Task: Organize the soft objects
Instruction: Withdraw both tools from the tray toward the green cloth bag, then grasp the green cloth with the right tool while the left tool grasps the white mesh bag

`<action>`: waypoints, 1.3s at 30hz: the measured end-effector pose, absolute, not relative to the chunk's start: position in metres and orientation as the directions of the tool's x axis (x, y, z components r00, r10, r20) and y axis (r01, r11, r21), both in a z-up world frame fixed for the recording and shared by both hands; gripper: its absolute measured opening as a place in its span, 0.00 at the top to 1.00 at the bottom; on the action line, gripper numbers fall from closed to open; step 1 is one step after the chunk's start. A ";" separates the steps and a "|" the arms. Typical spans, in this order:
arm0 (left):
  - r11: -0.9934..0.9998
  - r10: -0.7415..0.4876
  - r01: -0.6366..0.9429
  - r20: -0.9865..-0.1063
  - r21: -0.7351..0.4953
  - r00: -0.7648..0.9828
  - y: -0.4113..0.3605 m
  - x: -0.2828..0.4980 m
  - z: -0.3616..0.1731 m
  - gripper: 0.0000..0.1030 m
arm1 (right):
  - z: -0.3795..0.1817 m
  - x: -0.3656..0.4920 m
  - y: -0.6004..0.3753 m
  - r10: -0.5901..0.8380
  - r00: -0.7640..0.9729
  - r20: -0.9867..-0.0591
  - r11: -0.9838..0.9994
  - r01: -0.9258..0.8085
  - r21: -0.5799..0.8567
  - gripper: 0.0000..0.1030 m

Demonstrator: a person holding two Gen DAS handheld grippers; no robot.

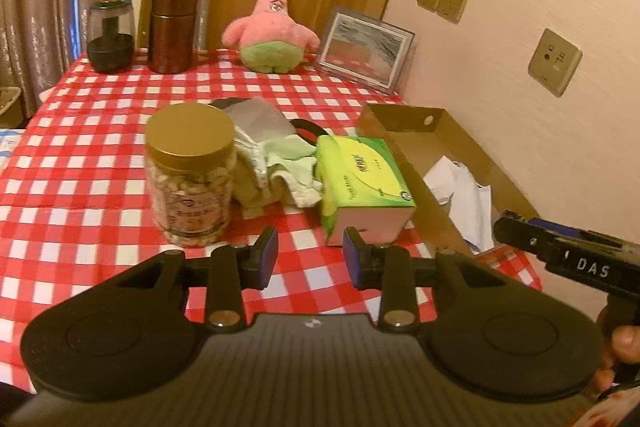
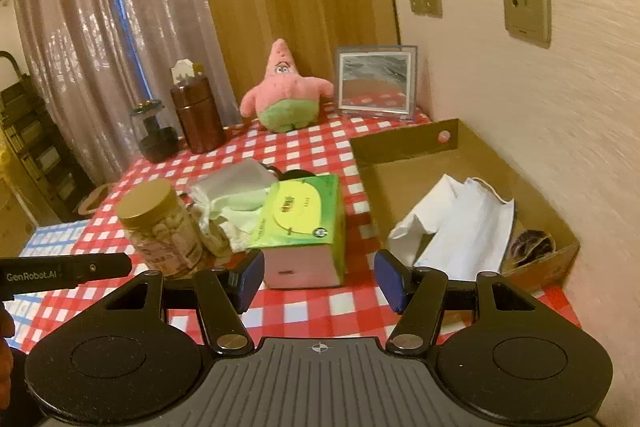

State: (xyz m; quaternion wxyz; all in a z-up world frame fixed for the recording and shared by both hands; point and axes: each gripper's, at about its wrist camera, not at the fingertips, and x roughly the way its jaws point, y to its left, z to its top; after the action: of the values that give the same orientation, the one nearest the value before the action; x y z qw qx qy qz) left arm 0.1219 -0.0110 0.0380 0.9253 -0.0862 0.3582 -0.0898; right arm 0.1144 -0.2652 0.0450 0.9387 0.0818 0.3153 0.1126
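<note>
Both empty: the left tongs (image 1: 310, 251) are opening, the right tongs (image 2: 319, 281) parted, over the checked table (image 1: 80, 163). Beyond lies a heap of cloths (image 1: 276, 163), perhaps socks, touching the tissue box (image 1: 362, 183).

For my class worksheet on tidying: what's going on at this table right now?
A person holds two grippers over a checkered table, both empty. The left gripper has its jaws opening on nothing; the right gripper stands open facing the tissue box. White cloth already lies in the cardboard box. Pale green cloths wait between the jar and tissue box, untouched.
</note>
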 end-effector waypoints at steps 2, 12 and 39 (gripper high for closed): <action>0.972 -0.217 0.097 -0.646 -0.216 0.732 -0.006 0.118 0.039 0.69 | 0.046 0.112 -0.262 0.267 0.776 -0.572 0.961 -0.168 0.221 0.41; 0.974 -0.201 0.080 -0.646 -0.211 0.737 0.004 0.111 0.041 0.68 | 0.048 0.108 -0.257 0.275 0.773 -0.572 0.959 -0.181 0.216 0.41; 0.960 -0.217 0.280 -0.704 -0.027 0.676 0.046 0.197 0.084 0.52 | 0.052 0.219 -0.196 0.438 0.628 -0.643 0.767 -0.634 -0.097 0.41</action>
State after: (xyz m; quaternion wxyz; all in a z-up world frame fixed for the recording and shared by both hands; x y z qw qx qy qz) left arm 0.1973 0.0464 0.0843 0.9144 0.0417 0.3790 -0.1359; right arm 0.2194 -0.1956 0.0520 0.8881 -0.1592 0.3082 0.3016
